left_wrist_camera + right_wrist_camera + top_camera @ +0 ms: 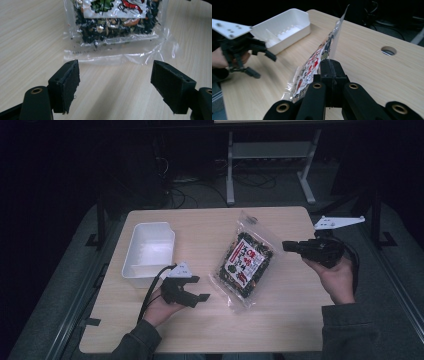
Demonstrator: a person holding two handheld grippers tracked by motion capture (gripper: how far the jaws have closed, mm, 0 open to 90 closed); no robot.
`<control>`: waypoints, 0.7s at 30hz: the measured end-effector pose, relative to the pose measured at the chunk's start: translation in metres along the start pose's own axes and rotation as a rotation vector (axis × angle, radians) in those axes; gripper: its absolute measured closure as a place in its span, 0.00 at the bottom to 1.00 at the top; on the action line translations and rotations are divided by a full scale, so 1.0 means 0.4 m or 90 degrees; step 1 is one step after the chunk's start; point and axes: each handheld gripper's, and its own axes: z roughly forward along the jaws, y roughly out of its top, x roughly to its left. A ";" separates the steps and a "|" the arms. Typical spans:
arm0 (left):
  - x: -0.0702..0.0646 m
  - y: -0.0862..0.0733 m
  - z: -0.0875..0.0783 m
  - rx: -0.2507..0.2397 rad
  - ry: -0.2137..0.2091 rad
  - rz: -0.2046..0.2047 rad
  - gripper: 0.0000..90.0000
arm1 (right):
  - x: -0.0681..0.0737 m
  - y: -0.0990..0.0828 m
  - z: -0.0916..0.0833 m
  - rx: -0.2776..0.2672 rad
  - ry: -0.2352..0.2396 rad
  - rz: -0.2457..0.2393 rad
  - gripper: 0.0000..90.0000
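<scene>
The left gripper (196, 289) is hovering low over the worktop's (280, 320) near side, its fingers (65, 85) spread wide with nothing between them, just short of the snack bag (247, 261). The right gripper (290, 246) is pinching that bag's edge between closed fingers (331, 72), tilting it. Farther left, the white tray (149, 249) is sitting well apart.

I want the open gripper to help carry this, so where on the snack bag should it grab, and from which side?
Grip the flat clear seal strip along the snack bag's near bottom edge, coming in low from the left gripper's side. That strip is thin and holds no filling, and it lies right before the open jaws. The right gripper is shut on the opposite edge, tilting the bag up.
</scene>
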 end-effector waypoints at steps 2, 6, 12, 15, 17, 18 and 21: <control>0.004 0.004 0.002 -0.004 -0.001 0.001 0.26 | 0.013 0.010 -0.002 0.003 0.010 -0.012 1.00; 0.024 0.022 0.019 -0.006 -0.006 -0.008 0.26 | 0.036 0.029 -0.004 0.008 0.033 -0.030 1.00; 0.037 0.029 0.059 -0.002 -0.031 -0.020 0.26 | 0.067 0.054 -0.017 0.002 0.075 -0.063 1.00; 0.039 0.035 0.076 -0.002 -0.039 -0.019 0.25 | 0.077 0.062 -0.031 -0.002 0.093 -0.075 1.00; 0.040 0.038 0.081 -0.007 -0.044 -0.021 0.24 | 0.079 0.063 -0.036 -0.001 0.094 -0.078 1.00; 0.040 0.043 0.086 -0.011 -0.048 -0.023 0.24 | 0.078 0.063 -0.042 0.003 0.097 -0.084 1.00; 0.041 0.062 0.111 -0.035 -0.067 -0.031 0.24 | 0.073 0.059 -0.045 0.009 0.096 -0.087 1.00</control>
